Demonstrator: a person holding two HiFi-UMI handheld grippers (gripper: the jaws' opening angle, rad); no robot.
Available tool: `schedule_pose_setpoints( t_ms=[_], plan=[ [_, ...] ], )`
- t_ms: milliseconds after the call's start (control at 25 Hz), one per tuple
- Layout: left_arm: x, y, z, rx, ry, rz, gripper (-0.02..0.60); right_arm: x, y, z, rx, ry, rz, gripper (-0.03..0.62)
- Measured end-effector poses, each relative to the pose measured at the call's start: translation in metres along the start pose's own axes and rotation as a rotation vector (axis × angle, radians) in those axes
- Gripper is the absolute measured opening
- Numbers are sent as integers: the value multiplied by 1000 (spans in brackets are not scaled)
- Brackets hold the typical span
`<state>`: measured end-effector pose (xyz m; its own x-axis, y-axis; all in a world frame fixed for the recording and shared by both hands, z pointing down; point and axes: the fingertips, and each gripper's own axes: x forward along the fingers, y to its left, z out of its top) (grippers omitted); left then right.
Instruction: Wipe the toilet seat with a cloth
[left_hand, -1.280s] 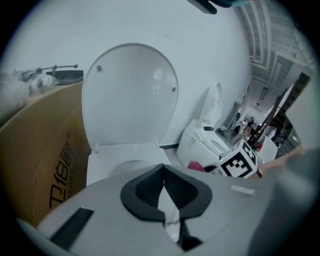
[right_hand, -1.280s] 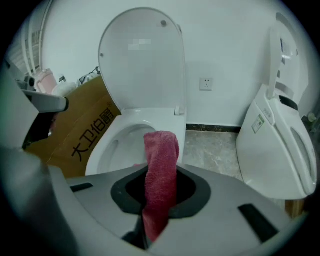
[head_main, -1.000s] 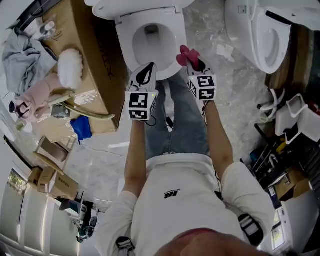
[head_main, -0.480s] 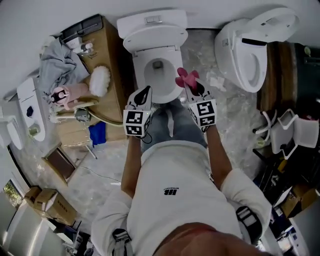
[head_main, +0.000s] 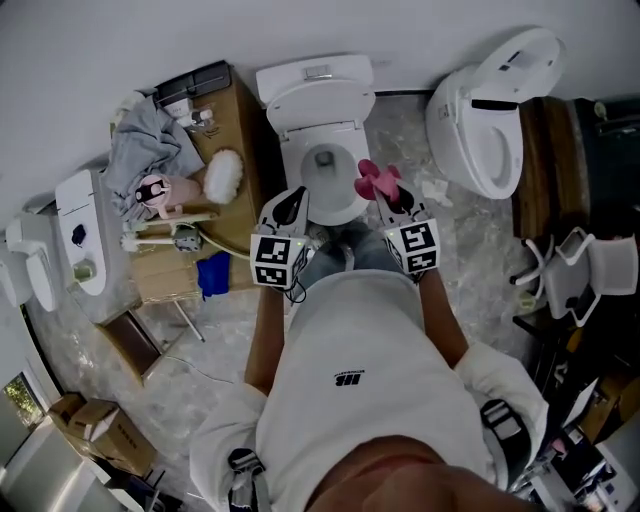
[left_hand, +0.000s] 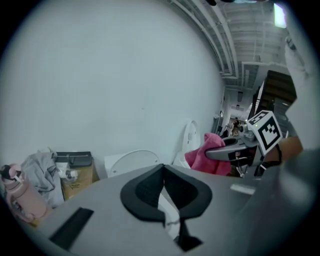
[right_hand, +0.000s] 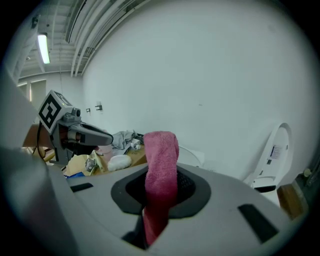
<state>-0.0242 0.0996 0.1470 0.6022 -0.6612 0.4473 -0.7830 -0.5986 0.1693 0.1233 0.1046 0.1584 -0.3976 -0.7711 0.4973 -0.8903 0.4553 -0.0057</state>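
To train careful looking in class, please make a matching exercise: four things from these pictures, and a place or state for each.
1 pink cloth
2 left tongs
3 second toilet
4 pink bottle

A shut, empty
B beside the grey clothing
C held in the right tongs
D right of the near toilet, lid raised

Pairs: 1-C, 2-A, 3-D, 4-B

Other toilet: second white toilet (head_main: 488, 120), lid raised.
Brown box (head_main: 242, 125): holds grey cloth heap (head_main: 148, 150), white fluffy duster (head_main: 225, 172), pink bottle (head_main: 158, 192).
Floor: blue object (head_main: 213, 275), cardboard boxes (head_main: 95, 425).
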Motion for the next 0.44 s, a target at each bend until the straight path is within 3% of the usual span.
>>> schedule_pose_setpoints(
  t_ms=[440],
  plan=[
    [-12,-9,6,18,-25,11,11,-5,7,5,-23,-19,5,48]
  ],
)
